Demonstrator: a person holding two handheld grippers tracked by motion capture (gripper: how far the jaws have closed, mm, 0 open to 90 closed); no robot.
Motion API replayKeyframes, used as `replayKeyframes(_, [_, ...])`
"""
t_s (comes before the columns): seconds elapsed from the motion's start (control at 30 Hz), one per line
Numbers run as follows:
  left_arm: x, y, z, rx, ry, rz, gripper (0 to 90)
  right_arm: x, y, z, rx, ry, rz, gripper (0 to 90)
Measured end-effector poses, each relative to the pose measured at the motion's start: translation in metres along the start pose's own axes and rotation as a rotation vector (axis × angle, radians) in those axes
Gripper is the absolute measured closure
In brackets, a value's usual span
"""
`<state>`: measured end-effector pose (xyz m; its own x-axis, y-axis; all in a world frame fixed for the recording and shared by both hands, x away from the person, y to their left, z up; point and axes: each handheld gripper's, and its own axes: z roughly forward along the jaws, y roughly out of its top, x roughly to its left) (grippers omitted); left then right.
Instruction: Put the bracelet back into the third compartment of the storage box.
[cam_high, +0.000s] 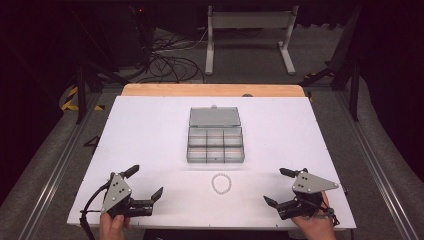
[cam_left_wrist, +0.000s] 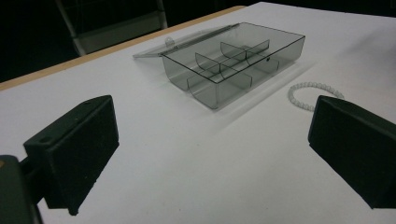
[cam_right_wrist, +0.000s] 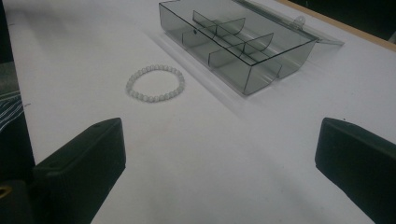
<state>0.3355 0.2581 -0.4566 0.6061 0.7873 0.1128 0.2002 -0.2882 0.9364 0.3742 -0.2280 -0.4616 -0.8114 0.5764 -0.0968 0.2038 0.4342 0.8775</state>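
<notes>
Jaws of both black two-jaw grippers stand wide apart with only bare table between them. The left gripper (cam_high: 148, 184), held in a hand (cam_high: 113, 225) at the near left corner of the white table (cam_high: 150, 130), holds nothing; in the left gripper view its two pads rise at the picture's edges, and the right-hand pad is cut off at the border. The right gripper (cam_high: 280, 186), held in the other hand (cam_high: 315, 226) at the near right corner, is likewise released and empty; in the right gripper view both of its pads run out of the picture at the bottom.

Between the two grippers, well apart from each, lies the small ring-shaped bracelet of white beads (cam_high: 221, 183), flat on the table. It sits just on the near side of the clear grey plastic compartment box (cam_high: 215, 145), close to it but not touching. In the left gripper view the bracelet (cam_left_wrist: 303, 93) is partly hidden behind the right-hand pad; in the right gripper view the bracelet (cam_right_wrist: 155, 83) shows whole, to the left of the box (cam_right_wrist: 243, 42).

The box stands open, its lid (cam_high: 214, 117) folded back flat on the far side. Dividers split the box into six compartments in two rows of three, and nothing can be made out inside them. Beyond the box, the table's far edge shows a strip of bare wood (cam_high: 212, 90).
</notes>
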Motion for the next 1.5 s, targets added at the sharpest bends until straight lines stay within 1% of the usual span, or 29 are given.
replayKeyframes(0.03, [0.000,0.000,-0.001,-0.004,0.000,-0.006,2.3,0.000,0.000,0.000,0.004,-0.001,-0.001,2.8])
replayKeyframes(0.07, [0.001,0.000,-0.002,-0.004,0.002,0.006,2.3,0.000,0.000,0.000,0.004,-0.001,-0.001,2.8])
replayKeyframes(0.1, [0.001,0.000,-0.002,-0.008,0.002,-0.005,2.3,0.000,0.000,0.000,0.004,0.001,0.000,3.0])
replayKeyframes(0.2, [0.001,0.001,-0.004,-0.010,0.010,0.004,2.3,0.000,0.001,0.000,0.004,0.005,0.000,3.1])
replayKeyframes(0.27, [0.001,0.001,-0.004,-0.014,0.011,0.001,2.3,0.000,0.001,0.000,0.004,0.005,0.000,3.3])
replayKeyframes(0.37, [0.001,0.001,-0.004,-0.012,0.017,0.008,2.3,0.000,0.002,0.000,0.006,0.005,-0.002,3.6])
replayKeyframes(0.43, [0.001,0.001,-0.003,-0.001,0.020,0.016,2.3,0.000,0.002,0.000,0.005,0.007,-0.003,3.7])
replayKeyframes(0.47, [0.001,0.001,-0.002,0.003,0.022,0.003,2.3,0.000,0.002,0.000,0.006,0.009,-0.002,3.9])
replayKeyframes(0.5, [0.001,0.001,-0.002,0.009,0.021,0.002,2.3,0.000,0.002,0.000,0.009,0.011,0.002,4.4])
replayKeyframes(0.7, [0.002,0.001,-0.003,0.007,0.004,-0.012,2.3,0.001,0.004,0.001,0.020,0.025,0.005,5.8])
replayKeyframes(0.8, [0.002,0.001,-0.003,0.006,0.003,-0.012,2.3,0.001,0.004,0.002,0.021,0.024,0.002,6.0])
replayKeyframes(0.87, [0.001,0.001,-0.003,0.005,0.008,-0.003,2.3,0.001,0.005,0.002,0.024,0.027,-0.002,6.3])
replayKeyframes(0.97, [0.001,0.001,-0.003,0.007,0.007,0.001,2.3,0.000,0.010,0.003,0.035,0.035,-0.014,7.4])
replayKeyframes(1.17, [0.001,0.001,-0.003,0.009,0.008,0.002,2.3,0.001,0.019,0.008,0.036,0.056,-0.014,7.7])
replayKeyframes(1.4, [0.001,0.001,-0.003,0.010,0.005,0.004,2.3,0.003,0.032,0.017,0.044,0.072,-0.029,7.6])
replayKeyframes(1.5, [0.001,0.001,-0.002,0.011,0.005,0.006,2.4,0.002,0.036,0.019,0.041,0.082,-0.024,7.5])
